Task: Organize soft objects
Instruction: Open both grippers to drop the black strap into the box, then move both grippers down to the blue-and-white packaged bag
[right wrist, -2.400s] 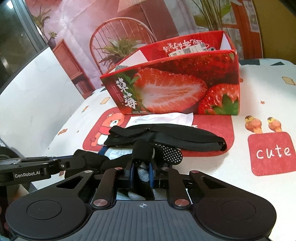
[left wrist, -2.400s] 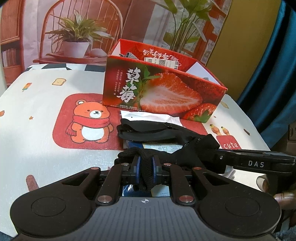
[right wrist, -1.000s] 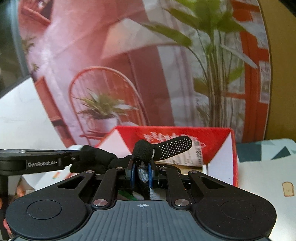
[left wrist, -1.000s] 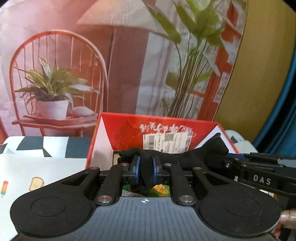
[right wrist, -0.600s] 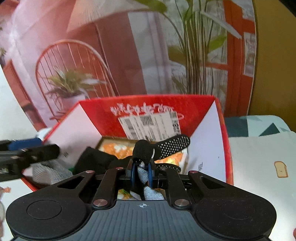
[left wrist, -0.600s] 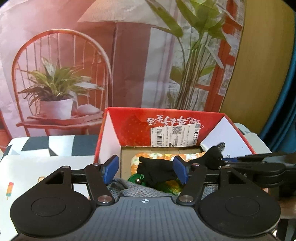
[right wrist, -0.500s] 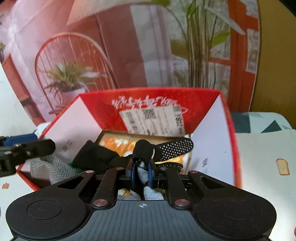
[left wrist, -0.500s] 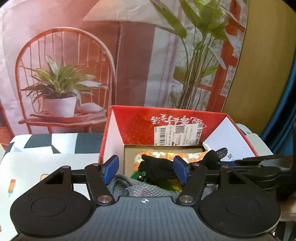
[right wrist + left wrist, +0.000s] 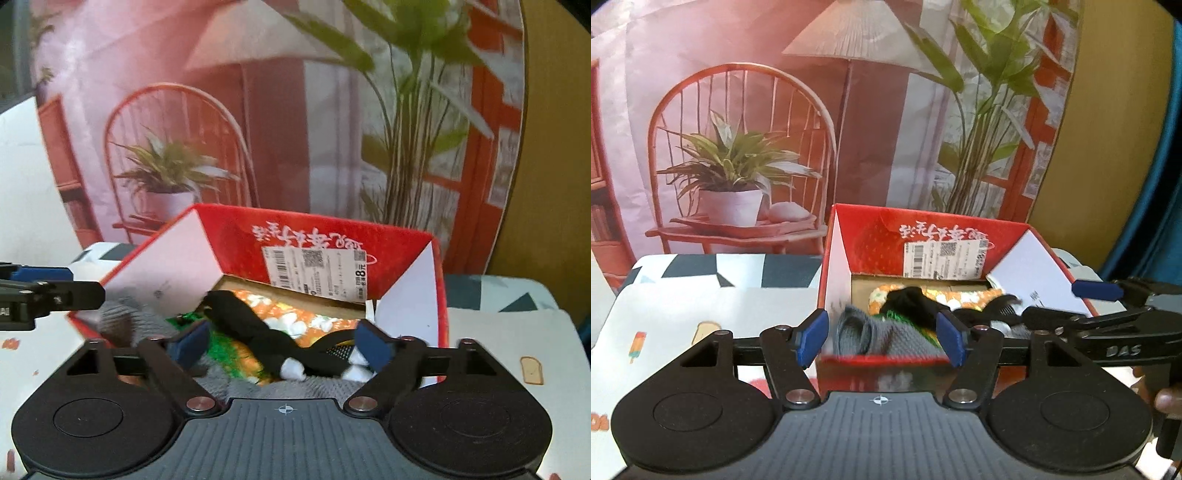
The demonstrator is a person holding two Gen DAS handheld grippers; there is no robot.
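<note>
A black glove (image 9: 251, 325) with white fingertips lies inside the open red strawberry box (image 9: 295, 229), on an orange floral piece (image 9: 291, 321) and grey knitwear (image 9: 882, 334). My right gripper (image 9: 279, 343) hangs just over the box's near side. Its jaws are opening wide, with the glove lying loose below and between them and touched by neither pad. My left gripper (image 9: 881, 338) stands open at the box's near rim with nothing gripped. The glove (image 9: 916, 302) also shows in the left wrist view, and the right gripper (image 9: 1056, 302) reaches in from the right.
The box stands on a white cartoon-print tablecloth (image 9: 683, 314). Behind it hangs a printed backdrop (image 9: 746, 155) of a chair and plants. A shipping label (image 9: 317, 269) is stuck on the box's far wall. A person's fingers (image 9: 1167, 398) show at the right edge.
Both grippers lifted the black glove off the table and over the box. The left one opened first and drew back. The right one then opened, and the glove now lies in the box.
</note>
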